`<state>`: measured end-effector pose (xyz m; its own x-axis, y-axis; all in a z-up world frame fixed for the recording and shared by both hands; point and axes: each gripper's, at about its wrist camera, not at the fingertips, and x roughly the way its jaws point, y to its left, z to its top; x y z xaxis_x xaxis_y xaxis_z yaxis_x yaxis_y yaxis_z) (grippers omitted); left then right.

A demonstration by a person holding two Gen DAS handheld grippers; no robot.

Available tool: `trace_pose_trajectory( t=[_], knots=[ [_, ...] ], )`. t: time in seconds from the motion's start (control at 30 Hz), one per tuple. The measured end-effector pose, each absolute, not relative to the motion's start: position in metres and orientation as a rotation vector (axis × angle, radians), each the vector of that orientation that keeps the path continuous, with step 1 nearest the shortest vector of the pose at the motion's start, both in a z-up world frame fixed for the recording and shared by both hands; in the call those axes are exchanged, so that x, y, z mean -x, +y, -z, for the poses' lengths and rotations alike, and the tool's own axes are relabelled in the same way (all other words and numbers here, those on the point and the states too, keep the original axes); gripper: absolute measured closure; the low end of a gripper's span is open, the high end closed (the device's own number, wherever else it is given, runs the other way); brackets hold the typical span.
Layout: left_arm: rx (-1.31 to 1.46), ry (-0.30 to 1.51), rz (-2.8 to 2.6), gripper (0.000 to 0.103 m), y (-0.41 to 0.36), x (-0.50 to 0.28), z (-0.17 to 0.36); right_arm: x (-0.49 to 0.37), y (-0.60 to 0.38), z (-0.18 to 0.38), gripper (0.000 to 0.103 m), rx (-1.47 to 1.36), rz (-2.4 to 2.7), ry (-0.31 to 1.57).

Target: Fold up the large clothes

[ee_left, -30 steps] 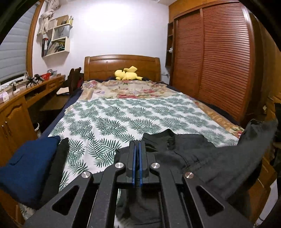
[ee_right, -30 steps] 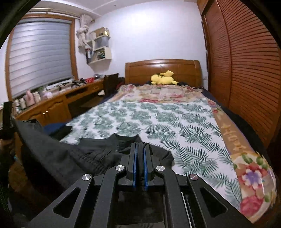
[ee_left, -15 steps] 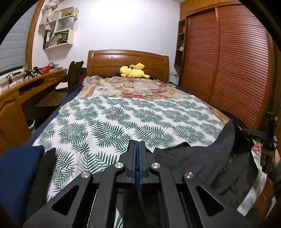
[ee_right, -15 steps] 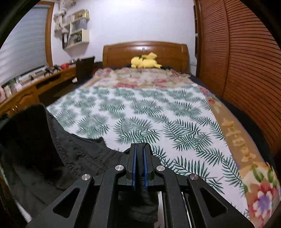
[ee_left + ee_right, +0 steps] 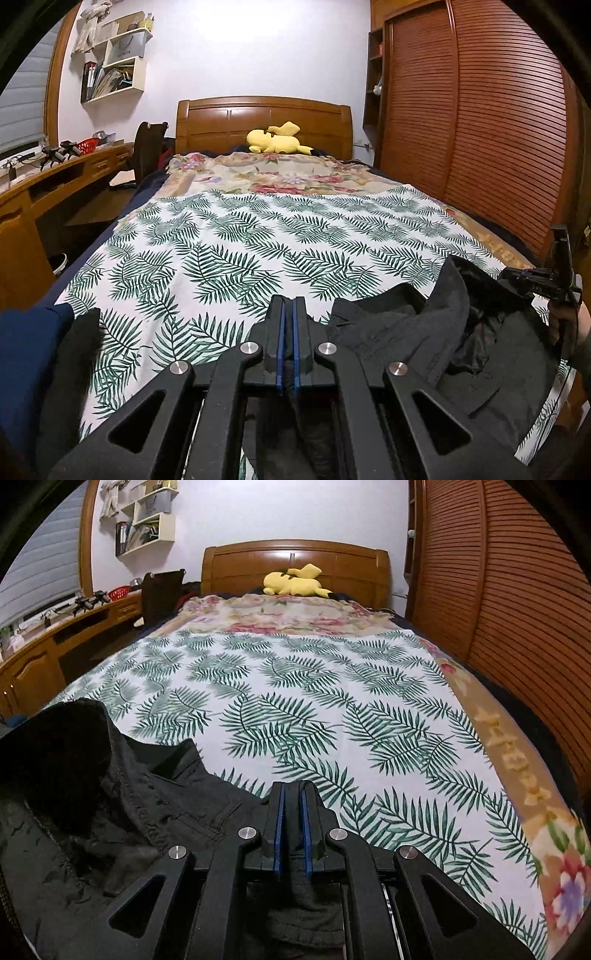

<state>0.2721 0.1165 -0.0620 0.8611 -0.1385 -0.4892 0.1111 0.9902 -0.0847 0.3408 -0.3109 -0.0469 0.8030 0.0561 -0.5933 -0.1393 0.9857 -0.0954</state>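
Dark grey crumpled garment (image 5: pixel 417 343) lying on leaf-print bedsheet (image 5: pixel 258 251), being pinched by both left gripper (image 5: pixel 287 332) and right gripper (image 5: pixel 291 819), jaws clenched.

This is a bedroom in a home. A bed (image 5: pixel 258 236) fills the middle of the room, with a wooden headboard (image 5: pixel 264 118) at its far end, a leaf-print sheet (image 5: pixel 295 701) across it and a floral blanket (image 5: pixel 266 173) beyond. A yellow plush toy (image 5: pixel 275 142) lies by the headboard. Louvred wooden wardrobe doors (image 5: pixel 480 122) run along the bed's right side. On the left stand a wooden desk (image 5: pixel 55 177) under a window blind (image 5: pixel 40 565), a chair (image 5: pixel 147 147), and wall shelves (image 5: pixel 114 62) holding books.
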Motion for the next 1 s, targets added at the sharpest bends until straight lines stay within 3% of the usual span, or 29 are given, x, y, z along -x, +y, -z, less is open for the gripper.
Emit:
trace_pose_trajectory(
  t=[0.37,0.43,0.53,0.63,0.73,0.8,0.87,1.0],
  knots=[
    [0.058,0.534,0.144,0.100,0.116,-0.276,0.064,-0.335,-0.298,0.046,0.089,0.167,-0.069,0.629],
    [0.060,0.544,0.144,0.100,0.116,-0.276,0.065,-0.332,-0.296,0.042,0.083,0.169,-0.048,0.627],
    [0.064,0.553,0.148,0.095,0.117,-0.277,0.064,-0.324,-0.290,0.034,0.054,0.182,-0.048,0.596],
    [0.048,0.534,0.127,0.089,0.120,-0.273,0.060,-0.319,-0.285,0.031,0.049,0.166,-0.078,0.601],
    [0.050,0.517,0.142,0.059,0.124,-0.267,0.056,-0.312,-0.271,0.031,0.049,0.170,-0.128,0.613],
    [0.040,0.509,0.149,0.030,0.124,-0.264,0.054,-0.307,-0.257,0.032,0.049,0.187,-0.174,0.621],
    [0.030,0.492,0.142,0.022,0.125,-0.260,0.053,-0.301,-0.239,0.034,0.049,0.205,-0.232,0.624],
    [0.019,0.498,0.142,0.022,0.128,-0.259,0.053,-0.294,-0.203,0.039,0.049,0.241,-0.344,0.643]
  ],
)
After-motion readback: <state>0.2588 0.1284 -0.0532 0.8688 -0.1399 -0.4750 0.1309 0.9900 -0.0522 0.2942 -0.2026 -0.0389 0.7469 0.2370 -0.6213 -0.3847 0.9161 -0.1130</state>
